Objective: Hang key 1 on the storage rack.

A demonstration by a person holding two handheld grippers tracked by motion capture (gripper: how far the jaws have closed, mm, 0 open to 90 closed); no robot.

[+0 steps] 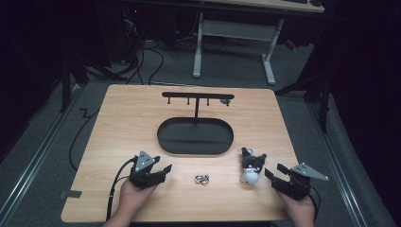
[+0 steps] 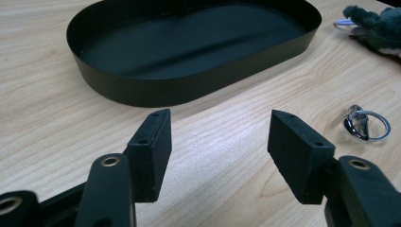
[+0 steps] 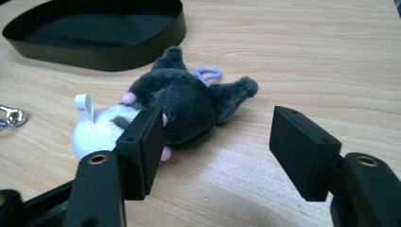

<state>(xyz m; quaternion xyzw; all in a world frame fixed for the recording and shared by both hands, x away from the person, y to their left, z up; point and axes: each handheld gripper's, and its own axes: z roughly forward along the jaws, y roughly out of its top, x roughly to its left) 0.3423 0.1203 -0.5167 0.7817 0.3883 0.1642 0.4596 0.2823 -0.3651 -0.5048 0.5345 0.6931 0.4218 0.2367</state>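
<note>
The dark-grey-and-white plush toy point(image 3: 165, 116) lies on the wooden table point(image 1: 123, 123) just ahead-left of the right gripper point(image 1: 276, 174), probably head toward it; both grippers' jaws stand apart, empty; the left gripper point(image 1: 161, 170) is farther.

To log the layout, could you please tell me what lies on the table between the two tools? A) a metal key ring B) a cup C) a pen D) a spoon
A: in the high view a small metal key ring lies on the table between the left tool and the right tool.
</note>
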